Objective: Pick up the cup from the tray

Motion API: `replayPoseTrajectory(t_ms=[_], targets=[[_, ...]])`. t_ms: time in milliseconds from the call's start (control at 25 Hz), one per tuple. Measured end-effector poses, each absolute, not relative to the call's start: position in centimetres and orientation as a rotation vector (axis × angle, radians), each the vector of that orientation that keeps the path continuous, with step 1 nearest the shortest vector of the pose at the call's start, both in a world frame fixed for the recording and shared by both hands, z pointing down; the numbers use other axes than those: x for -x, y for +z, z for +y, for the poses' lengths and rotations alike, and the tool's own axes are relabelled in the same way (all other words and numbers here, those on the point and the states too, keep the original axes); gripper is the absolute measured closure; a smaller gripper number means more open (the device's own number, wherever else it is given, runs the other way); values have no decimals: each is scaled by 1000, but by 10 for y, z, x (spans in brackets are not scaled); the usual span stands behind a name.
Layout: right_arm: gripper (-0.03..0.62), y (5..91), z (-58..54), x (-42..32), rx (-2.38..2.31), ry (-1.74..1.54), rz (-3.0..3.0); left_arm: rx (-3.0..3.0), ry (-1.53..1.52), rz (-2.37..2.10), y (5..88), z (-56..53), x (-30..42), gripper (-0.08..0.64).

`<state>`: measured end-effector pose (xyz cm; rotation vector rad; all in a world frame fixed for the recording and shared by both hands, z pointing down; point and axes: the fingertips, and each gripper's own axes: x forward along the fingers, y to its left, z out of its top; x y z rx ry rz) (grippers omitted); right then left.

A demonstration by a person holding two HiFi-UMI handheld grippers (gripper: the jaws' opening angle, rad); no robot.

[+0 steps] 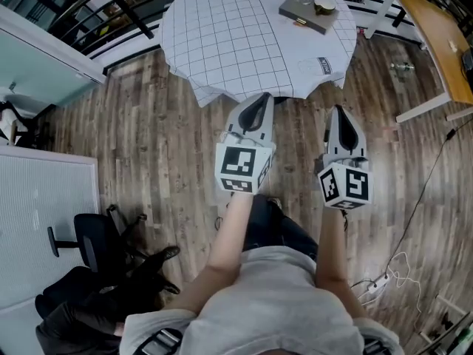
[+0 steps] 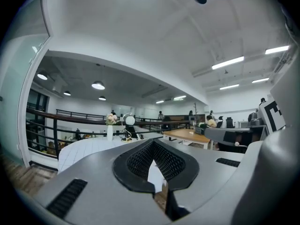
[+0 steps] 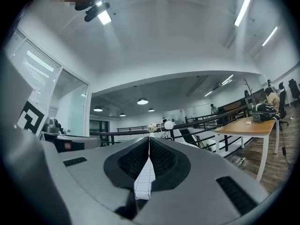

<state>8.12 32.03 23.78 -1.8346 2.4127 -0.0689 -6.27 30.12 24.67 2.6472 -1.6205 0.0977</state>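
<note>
Wooden floor is spreading beneath a round tabletop that is wearing a white checked cloth. Just short of its near edge, the left gripper and right gripper are hovering side by side, jaws pressed together on nothing. Far across, a grey tray is carrying the cup, well apart from both.

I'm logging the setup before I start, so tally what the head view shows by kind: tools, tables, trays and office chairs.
Tools: 2, the left tool and the right tool, both shut, nothing held.
Tables: 2, the round table with checked cloth and the wooden table.
Trays: 1, the tray on the round table.
Office chairs: 1, the office chair.
Total: 6.
</note>
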Motion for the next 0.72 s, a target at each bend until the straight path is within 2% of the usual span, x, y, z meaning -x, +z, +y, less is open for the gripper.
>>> replayPoseTrajectory(t_ms=[720], targets=[[583, 253, 145, -100, 1930, -108, 2363, -2657, 114, -1504, 268, 116, 42, 552]])
